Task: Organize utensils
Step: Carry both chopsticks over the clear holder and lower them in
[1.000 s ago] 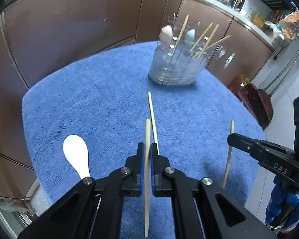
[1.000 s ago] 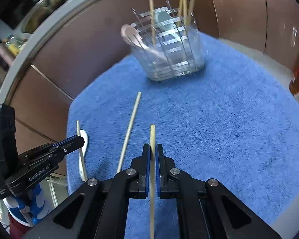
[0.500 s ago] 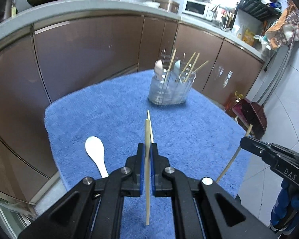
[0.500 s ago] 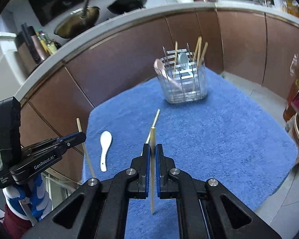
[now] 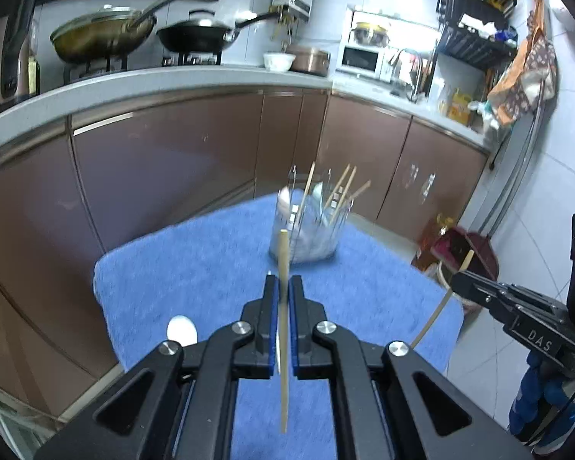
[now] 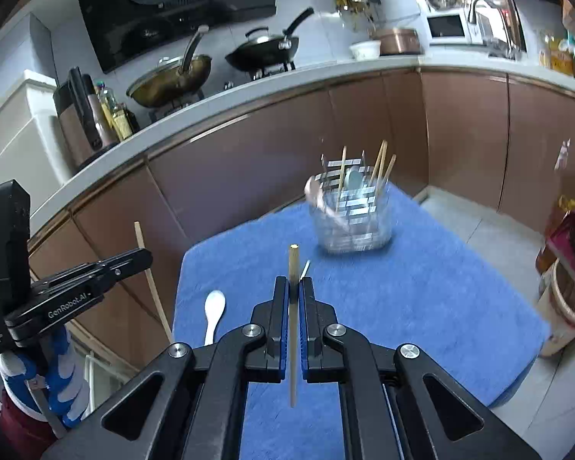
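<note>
Above the near half of the blue mat (image 5: pixel 195 268), both grippers hang in the air, each clamped on one wooden chopstick. The left gripper (image 5: pixel 283 295) pinches its chopstick (image 5: pixel 283 329) around mid-length, tip pointing forward at the rack (image 5: pixel 306 230). The right gripper (image 6: pixel 294 295) pinches its own chopstick (image 6: pixel 293 329) the same way.

A second ago both claws sat low over the mat, with the sticks barely off the cloth. Since then both have risen well clear, so the counter (image 6: pixel 249 84) and pans now fill the upper view and the mat looks much smaller. The grips have not slipped: each stick sits between the pads as it did before.

That lift suggests the pick-up is finished and the carry to the rack has begun. The rack stands at the far edge of the mat, already holding several chopsticks and a couple of spoons. It looks blurred in both views, so its compartments cannot be told apart.

Left on the mat are a white spoon (image 6: pixel 214 314) near the left edge and one more chopstick (image 6: pixel 305 268) lying towards the middle, so the task is likely past halfway. Next, each stick probably needs tipping upright before it goes down into the rack.
</note>
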The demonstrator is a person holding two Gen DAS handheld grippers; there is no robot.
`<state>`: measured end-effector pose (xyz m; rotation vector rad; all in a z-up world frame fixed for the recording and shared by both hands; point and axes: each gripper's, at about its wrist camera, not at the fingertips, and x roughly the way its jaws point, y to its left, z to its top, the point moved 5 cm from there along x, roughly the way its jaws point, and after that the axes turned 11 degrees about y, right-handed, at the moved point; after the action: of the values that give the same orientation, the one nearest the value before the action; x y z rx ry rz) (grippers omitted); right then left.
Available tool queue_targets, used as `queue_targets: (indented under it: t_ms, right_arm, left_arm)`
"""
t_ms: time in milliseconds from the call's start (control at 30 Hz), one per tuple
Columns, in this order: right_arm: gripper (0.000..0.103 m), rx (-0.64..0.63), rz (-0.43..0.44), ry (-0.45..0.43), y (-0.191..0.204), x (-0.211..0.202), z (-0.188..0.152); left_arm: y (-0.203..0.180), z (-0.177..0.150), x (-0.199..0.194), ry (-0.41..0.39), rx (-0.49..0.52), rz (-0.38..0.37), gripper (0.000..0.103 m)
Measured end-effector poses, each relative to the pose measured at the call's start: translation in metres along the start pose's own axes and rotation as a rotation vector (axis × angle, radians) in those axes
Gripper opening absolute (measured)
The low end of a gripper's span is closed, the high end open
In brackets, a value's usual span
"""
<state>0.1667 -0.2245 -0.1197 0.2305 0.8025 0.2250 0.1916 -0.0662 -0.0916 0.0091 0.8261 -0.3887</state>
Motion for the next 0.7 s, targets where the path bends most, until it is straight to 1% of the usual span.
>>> queue_targets:
  t_ms: [67, 233, 433, 567, 633, 700]
  right_arm:
    - [0.005, -0.001, 0.000, -0.017, -0.003, -0.003, 0.012]
    - [0.005, -0.012, -0.010, -0.072, -0.014, -0.004, 0.061]
    - [0.005, -0.027, -0.015, -0.157, -0.028, 0.002, 0.125]
    - [0.005, -0.012, 0.002, -0.213, -0.044, 0.014, 0.160]
    - [0.005, -0.008, 0.015, -0.244, -0.052, 0.024, 0.178]
    - [0.005, -0.012, 0.015, -0.260, -0.056, 0.032, 0.190]
  left_arm:
    - [-0.004, 0.019, -0.001, -0.027, -0.008, -0.017, 0.004]
    - [-0.015, 0.069, 0.002, -0.105, -0.025, -0.054, 0.004]
    - [-0.020, 0.141, 0.026, -0.209, -0.074, -0.119, 0.004]
    - [-0.018, 0.176, 0.058, -0.255, -0.102, -0.107, 0.004]
    - [-0.015, 0.187, 0.075, -0.254, -0.122, -0.107, 0.004]
    - [-0.013, 0.198, 0.093, -0.262, -0.134, -0.088, 0.004]
